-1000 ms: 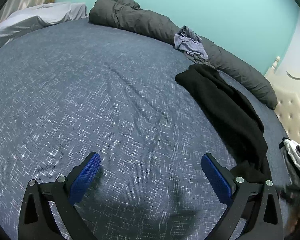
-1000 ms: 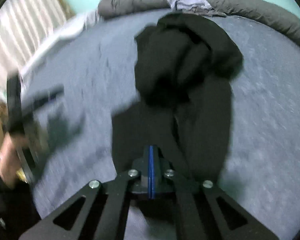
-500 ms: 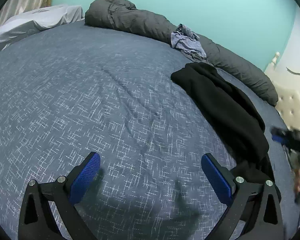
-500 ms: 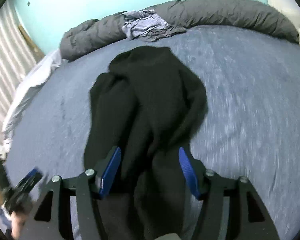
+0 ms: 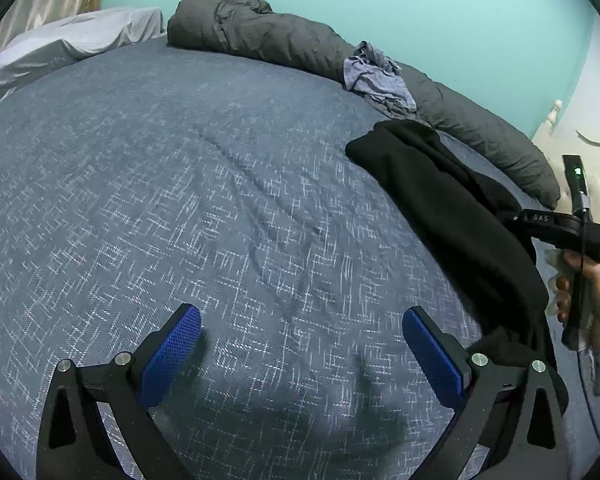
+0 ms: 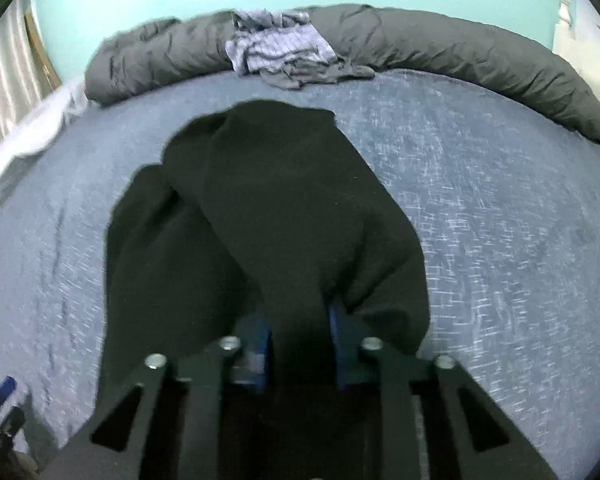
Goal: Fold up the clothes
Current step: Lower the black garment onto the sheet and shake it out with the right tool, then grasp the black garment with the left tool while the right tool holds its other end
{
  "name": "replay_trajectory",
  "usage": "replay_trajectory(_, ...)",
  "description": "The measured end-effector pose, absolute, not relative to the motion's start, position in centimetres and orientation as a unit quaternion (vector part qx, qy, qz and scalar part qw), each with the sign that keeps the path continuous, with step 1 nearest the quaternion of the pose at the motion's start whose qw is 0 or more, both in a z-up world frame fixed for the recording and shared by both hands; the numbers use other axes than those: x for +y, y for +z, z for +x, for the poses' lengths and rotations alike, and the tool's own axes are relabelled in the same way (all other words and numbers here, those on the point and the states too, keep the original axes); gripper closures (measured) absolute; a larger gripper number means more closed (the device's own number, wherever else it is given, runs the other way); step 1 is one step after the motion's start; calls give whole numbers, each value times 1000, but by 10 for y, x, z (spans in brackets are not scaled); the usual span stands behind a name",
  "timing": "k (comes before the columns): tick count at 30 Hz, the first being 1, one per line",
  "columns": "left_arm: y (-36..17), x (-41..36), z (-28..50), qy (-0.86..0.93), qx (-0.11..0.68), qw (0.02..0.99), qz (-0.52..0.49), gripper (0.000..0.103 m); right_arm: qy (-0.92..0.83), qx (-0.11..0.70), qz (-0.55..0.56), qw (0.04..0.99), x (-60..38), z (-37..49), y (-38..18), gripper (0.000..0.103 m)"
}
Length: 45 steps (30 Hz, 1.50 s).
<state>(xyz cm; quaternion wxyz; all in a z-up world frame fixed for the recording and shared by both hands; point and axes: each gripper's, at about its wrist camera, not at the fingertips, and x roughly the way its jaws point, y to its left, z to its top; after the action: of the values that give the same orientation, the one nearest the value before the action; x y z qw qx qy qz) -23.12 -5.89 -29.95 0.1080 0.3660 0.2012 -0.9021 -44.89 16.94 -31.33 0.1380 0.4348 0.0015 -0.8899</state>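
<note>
A black garment [image 5: 452,208] lies bunched in a long strip on the right side of the blue patterned bedspread [image 5: 180,200]. In the right wrist view the same black garment [image 6: 268,208] fills the middle, and my right gripper [image 6: 298,340] is shut on a thick fold of its near end. My left gripper [image 5: 300,340] hovers open over bare bedspread, left of the garment, with nothing between its blue pads. From the left wrist view, the right gripper's body [image 5: 560,228] and the hand [image 5: 596,300] holding it show at the right edge.
A rolled dark grey duvet [image 5: 260,40] runs along the far side of the bed under the teal wall. A crumpled light blue striped garment [image 5: 376,76] rests on it. A pale sheet [image 5: 60,44] lies at the far left. A cream headboard [image 5: 596,168] stands at the right.
My right gripper opened, slid onto the near end of the black garment and closed on it. The left gripper stayed open over the bedspread, barely shifting.
</note>
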Motion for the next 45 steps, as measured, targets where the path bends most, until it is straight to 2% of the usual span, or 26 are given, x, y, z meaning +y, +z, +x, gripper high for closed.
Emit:
replay_trajectory(6, -291, -59, -225, -907, 193, 109, 359, 0, -890, -35, 388, 236, 147, -386, -286, 89)
replay_trajectory(10, -282, -61, -215, -910, 187, 112, 352, 0, -872, -27, 377, 310, 114, -327, -279, 89)
replay_trajectory(20, -261, -77, -184, -917, 188, 122, 331, 0, -822, -20, 430, 374, 66, -222, -337, 89)
replay_trajectory(24, -256, -76, -179, -919, 190, 114, 326, 0, -824, -12, 441, 355, 74, -204, -343, 85)
replay_trajectory(27, -255, -70, -181, -920, 186, 106, 328, 0, -834, -57, 423, 349, 104, -198, -326, 84)
replay_trajectory(32, -255, -59, -195, -920, 186, 91, 332, 0, -879, -123, 363, 285, 161, -205, -306, 53)
replay_trajectory(35, -254, -49, -207, -921, 192, 75, 331, 0, -900, -168, 329, 233, 195, -217, -301, 51)
replay_trajectory(38, -251, -32, -220, -926, 173, 63, 329, 0, -908, -191, 325, 184, 210, -225, -319, 51)
replay_trajectory(45, -254, -10, -248, -927, 161, 51, 335, 0, -895, -240, 335, 170, 226, -243, -342, 51)
